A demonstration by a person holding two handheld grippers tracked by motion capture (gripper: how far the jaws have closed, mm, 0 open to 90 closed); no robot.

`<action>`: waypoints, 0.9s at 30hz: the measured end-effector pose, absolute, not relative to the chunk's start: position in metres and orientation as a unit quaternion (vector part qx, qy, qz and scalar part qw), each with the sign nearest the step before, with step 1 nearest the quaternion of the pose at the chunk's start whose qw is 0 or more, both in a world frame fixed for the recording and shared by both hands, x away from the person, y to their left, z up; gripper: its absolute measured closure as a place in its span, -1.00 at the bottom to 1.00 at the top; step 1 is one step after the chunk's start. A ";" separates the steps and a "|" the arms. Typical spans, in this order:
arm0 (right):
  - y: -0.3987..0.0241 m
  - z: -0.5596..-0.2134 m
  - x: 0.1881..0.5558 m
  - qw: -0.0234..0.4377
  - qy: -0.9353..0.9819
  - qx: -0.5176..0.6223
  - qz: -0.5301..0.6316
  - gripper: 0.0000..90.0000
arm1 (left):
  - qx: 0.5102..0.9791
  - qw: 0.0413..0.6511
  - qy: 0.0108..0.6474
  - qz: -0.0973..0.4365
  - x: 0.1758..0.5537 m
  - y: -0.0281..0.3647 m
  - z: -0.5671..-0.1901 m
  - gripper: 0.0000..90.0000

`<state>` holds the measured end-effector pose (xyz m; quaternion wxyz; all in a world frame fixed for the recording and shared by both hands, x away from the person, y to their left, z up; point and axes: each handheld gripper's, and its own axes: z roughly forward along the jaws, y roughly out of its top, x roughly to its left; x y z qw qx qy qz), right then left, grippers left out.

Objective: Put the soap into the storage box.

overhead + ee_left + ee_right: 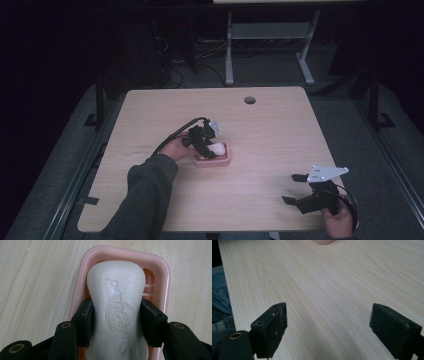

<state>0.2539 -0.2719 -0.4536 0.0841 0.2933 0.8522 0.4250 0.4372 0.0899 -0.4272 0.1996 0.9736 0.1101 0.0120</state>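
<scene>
A white bar of soap (116, 305) with raised lettering lies in a pink soap dish (163, 277) near the middle of the table. My left gripper (116, 318) is shut on the soap, one black pad pressed to each long side. From above, the soap (218, 148) and the dish (220, 161) sit just right of my left gripper (205, 142). My right gripper (294, 188) hovers open near the table's front right corner, and its jaws (327, 330) stand wide apart over bare wood with nothing between them.
The light wooden table (270, 135) has a round cable hole (249, 100) at its far edge. A corner of the pink dish (324, 242) peeks in at the top of the right gripper view. Desk legs and cables stand on the dark floor beyond.
</scene>
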 end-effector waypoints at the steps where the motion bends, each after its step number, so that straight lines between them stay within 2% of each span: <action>1: -0.272 -0.454 0.254 0.084 0.852 0.293 0.425 -0.69 | 0.973 0.200 0.112 0.015 0.437 0.089 -0.427 0.07; 14: -0.271 -0.453 0.254 0.083 0.852 0.294 0.425 -0.68 | 0.973 0.198 0.119 0.022 0.433 0.089 -0.421 -0.22; 27: -0.272 -0.453 0.254 0.085 0.852 0.295 0.425 -0.69 | 0.969 0.212 0.122 0.033 0.425 0.096 -0.408 -0.26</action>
